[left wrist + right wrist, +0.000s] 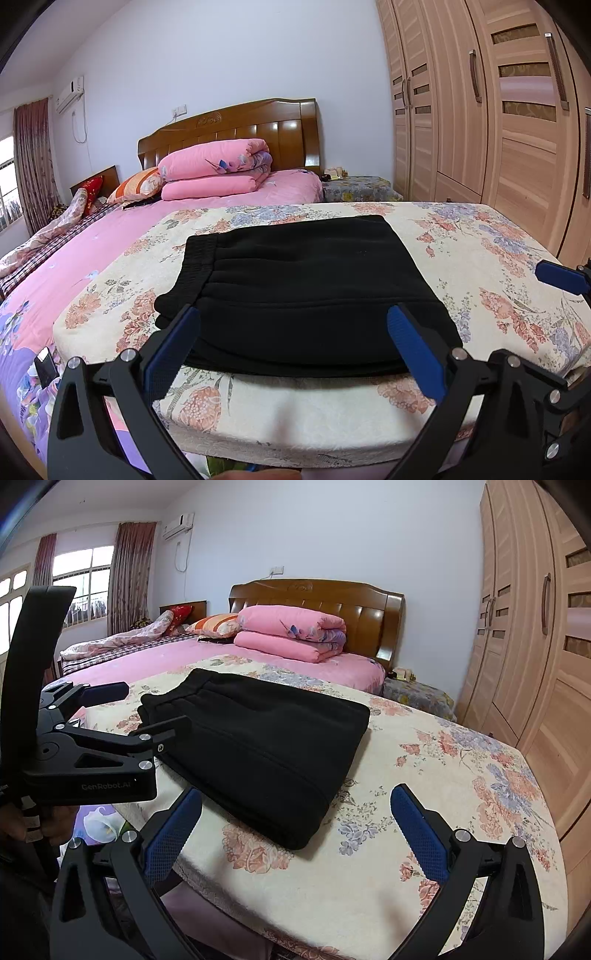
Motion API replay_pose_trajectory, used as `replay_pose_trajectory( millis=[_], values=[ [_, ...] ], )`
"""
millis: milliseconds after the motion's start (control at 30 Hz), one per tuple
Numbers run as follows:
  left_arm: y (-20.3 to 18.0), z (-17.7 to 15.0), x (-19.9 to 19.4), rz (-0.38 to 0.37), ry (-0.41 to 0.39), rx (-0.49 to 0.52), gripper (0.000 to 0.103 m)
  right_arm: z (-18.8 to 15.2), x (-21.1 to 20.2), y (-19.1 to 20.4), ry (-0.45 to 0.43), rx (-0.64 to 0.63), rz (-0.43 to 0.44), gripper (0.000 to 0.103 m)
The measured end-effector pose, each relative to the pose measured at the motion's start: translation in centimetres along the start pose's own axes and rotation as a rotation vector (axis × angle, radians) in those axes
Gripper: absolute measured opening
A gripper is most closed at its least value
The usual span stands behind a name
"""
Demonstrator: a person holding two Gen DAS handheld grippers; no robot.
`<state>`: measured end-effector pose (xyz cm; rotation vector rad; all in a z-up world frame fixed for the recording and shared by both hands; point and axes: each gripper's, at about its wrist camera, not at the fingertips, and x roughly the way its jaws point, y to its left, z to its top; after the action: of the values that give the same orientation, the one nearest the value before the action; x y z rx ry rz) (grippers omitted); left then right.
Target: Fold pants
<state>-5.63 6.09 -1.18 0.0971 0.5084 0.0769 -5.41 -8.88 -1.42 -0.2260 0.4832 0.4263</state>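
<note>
Black pants (pixel 303 280) lie folded into a thick rectangle on a floral blanket (pixel 480 258), with the elastic waistband (pixel 195 258) at the left. My left gripper (pixel 295 314) is open and hovers at the near edge of the fold, its blue pads (pixel 173 354) spread to either side with nothing held. In the right wrist view the pants (pixel 258 746) sit left of centre. My right gripper (pixel 295 794) is open over the blanket near the fold's near corner. The left gripper (pixel 147 707) shows there beside the waistband end.
The blanket covers the foot of a pink bed (pixel 110 236) with a folded pink quilt (pixel 218 166) and a wooden headboard (pixel 240 129). A wooden wardrobe (pixel 498 110) stands at the right. A small covered table (pixel 417 698) stands by the headboard. A hand (pixel 22 823) holds the left gripper.
</note>
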Motion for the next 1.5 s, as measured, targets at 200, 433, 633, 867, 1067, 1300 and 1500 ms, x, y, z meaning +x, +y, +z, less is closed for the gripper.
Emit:
replay_pose_trajectory(
  millis=[200, 433, 633, 867, 1067, 1300, 1500],
  values=[
    [0.01, -0.06, -0.02, 0.000, 0.001, 0.003, 0.101, -0.01, -0.07, 0.11, 0.000, -0.001, -0.001, 0.099],
    [-0.01, -0.10, -0.01, 0.001, 0.002, 0.003, 0.101, -0.01, -0.10, 0.18, 0.004, -0.001, 0.000, 0.099],
    [0.04, -0.20, 0.05, 0.000, 0.004, 0.002, 0.101, 0.06, -0.12, 0.23, 0.006, -0.001, 0.000, 0.099],
    [0.09, -0.18, 0.06, -0.001, 0.003, 0.003, 0.101, 0.08, -0.12, 0.25, 0.007, -0.001, 0.000, 0.099],
    [0.09, -0.20, 0.04, 0.000, 0.002, 0.003, 0.101, 0.04, -0.11, 0.26, 0.008, 0.000, 0.003, 0.099],
    [0.14, -0.25, 0.03, 0.001, 0.000, 0.004, 0.101, -0.01, -0.04, 0.19, 0.010, -0.001, 0.005, 0.099],
    [0.23, -0.22, -0.08, 0.007, -0.005, 0.005, 0.101, -0.01, -0.05, 0.25, 0.010, -0.002, 0.006, 0.099]
  ],
)
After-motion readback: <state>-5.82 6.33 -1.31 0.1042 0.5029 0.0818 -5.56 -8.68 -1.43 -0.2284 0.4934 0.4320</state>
